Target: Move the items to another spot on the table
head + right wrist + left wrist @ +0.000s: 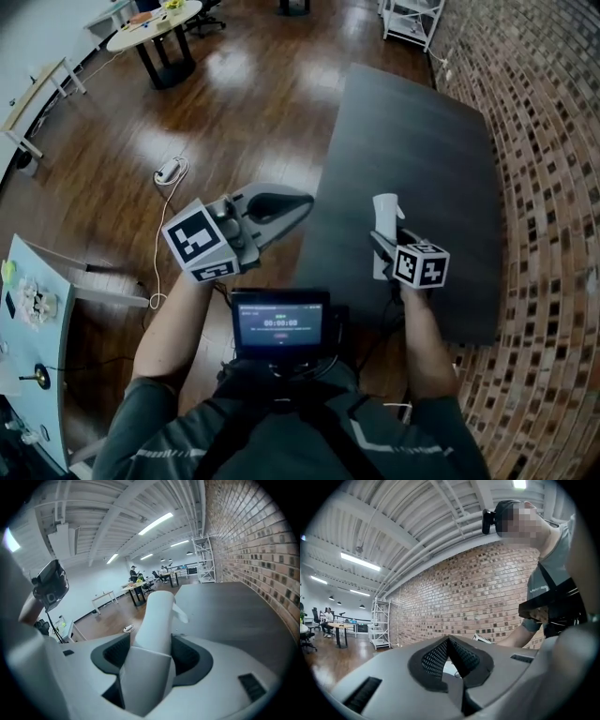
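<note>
Right gripper view: right gripper (151, 654) clamps the one white plastic spray bottle (157, 618); left gripper view: left gripper (449, 643) closed, empty.

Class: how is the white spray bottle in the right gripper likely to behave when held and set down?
The white spray bottle looks tall and narrow, so it may tip if nudged standing on the table. Its smooth walls may be slippery. No dent shows where the right gripper clamps it, so it is probably fairly stiff.
</note>
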Demonstrator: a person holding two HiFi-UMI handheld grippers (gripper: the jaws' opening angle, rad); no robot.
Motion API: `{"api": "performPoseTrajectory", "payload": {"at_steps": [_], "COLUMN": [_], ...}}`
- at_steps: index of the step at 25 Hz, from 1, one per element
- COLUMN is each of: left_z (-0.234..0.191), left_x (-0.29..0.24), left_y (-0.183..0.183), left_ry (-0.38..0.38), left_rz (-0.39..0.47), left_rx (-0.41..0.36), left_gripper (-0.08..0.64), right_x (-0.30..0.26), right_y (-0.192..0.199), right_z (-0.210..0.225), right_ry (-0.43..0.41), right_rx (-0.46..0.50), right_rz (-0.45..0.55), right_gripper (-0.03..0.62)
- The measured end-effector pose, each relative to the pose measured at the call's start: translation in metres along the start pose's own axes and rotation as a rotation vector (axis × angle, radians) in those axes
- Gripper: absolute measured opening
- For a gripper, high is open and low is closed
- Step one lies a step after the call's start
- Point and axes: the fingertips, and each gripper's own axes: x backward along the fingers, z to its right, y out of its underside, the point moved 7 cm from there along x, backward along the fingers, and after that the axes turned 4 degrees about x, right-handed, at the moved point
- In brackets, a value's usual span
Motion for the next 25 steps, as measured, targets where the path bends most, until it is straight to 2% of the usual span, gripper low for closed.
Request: {"api": "performPoseTrajectory", "payload": {"at_steps": [5, 14, 18, 25], "left_z": [-0.025, -0.059, -0.064, -0.088], "left_x": [0.055, 0.125, 0.150, 0.185], "left_y": [-0.004, -0.001, -0.006, -0.009], "left_ry": [-0.066, -0.198, -0.215, -0.269], "left_rz": [-0.006, -0.020, -0.039, -0.016], "left_rx": [-0.009, -0.012, -0.021, -0.012], "left_gripper": [-0.008, -0.008, -0.008, -0.006], "right_x": [-0.046, -0.121, -0.143, -0.169], "right_y": [-0.028, -0.060, -0.075, -0.091], "right_z": [-0.045, -0.096, -0.114, -0.138], "right_ry": [-0.048, -0.135, -0.153, -0.172], "right_rx": [0.040, 0.085, 0.089, 0.108], "right_rz": [-0.005, -0.012, -0.001, -0.014], "right_gripper": [0.282, 0.282, 0.282, 0.282]}}
